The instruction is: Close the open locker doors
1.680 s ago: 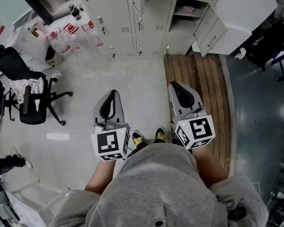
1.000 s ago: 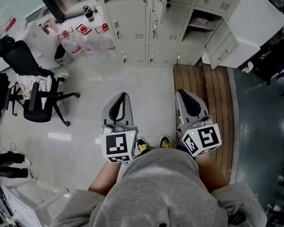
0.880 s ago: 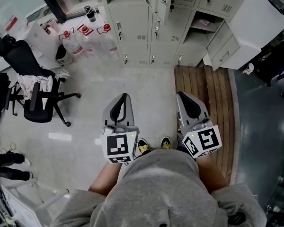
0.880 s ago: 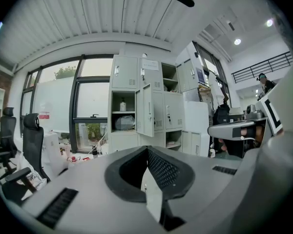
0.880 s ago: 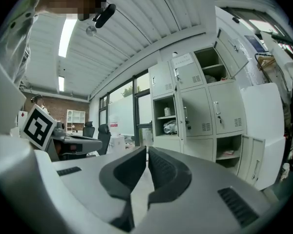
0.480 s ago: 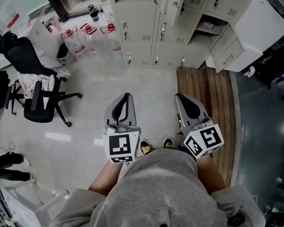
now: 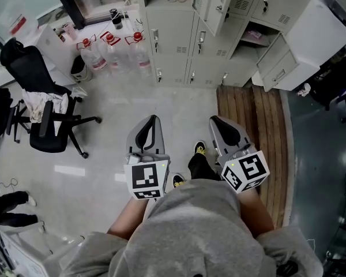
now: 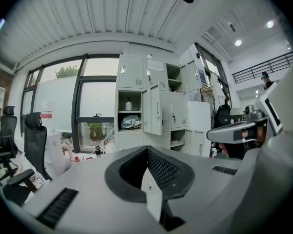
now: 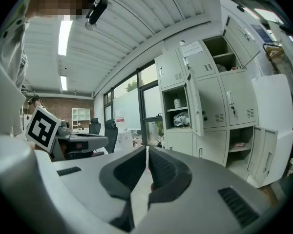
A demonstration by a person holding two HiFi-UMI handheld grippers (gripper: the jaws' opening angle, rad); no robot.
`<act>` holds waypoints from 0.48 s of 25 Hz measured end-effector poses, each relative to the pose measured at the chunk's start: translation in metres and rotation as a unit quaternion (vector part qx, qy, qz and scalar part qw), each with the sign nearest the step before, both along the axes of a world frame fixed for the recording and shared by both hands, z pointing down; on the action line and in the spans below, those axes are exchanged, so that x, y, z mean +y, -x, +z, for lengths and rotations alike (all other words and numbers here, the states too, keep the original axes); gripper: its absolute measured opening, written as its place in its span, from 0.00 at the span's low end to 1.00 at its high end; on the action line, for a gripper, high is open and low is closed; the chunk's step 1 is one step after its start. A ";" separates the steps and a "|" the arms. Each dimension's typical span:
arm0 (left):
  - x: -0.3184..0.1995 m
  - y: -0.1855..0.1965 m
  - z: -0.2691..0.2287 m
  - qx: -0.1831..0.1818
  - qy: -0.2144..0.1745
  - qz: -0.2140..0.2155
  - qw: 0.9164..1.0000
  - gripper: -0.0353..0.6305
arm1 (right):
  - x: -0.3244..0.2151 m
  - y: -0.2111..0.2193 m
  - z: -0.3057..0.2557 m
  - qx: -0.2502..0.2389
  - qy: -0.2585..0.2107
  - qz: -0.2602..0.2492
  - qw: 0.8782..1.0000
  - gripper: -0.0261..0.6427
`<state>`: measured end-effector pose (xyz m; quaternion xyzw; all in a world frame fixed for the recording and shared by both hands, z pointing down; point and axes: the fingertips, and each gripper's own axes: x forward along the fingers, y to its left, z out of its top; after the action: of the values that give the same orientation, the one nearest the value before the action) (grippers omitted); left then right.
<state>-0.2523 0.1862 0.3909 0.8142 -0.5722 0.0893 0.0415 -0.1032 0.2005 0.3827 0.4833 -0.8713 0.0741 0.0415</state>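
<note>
Open locker doors (image 7: 219,7) stand well beyond both jaws.

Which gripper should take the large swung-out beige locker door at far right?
Right, likely. The right gripper is over the wooden slats, on the same side as that beige metal locker door; the left gripper is further across.

Grey sweatshirt (image 7: 190,235), black trousers (image 7: 198,166), yellow-black shoes (image 7: 200,149)
</note>
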 end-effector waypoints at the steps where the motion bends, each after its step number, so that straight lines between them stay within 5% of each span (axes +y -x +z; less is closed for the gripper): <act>1: 0.000 0.000 0.002 -0.001 0.003 0.002 1.000 0.07 | -0.002 0.000 0.000 -0.001 0.000 0.003 1.000 0.10; 12: -0.018 0.005 0.009 0.001 0.010 -0.005 1.000 0.07 | -0.030 -0.013 0.006 -0.009 0.002 0.015 1.000 0.10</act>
<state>-0.2572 0.1682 0.4001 0.8112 -0.5750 0.0937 0.0504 -0.0903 0.1705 0.3883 0.4955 -0.8642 0.0807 0.0338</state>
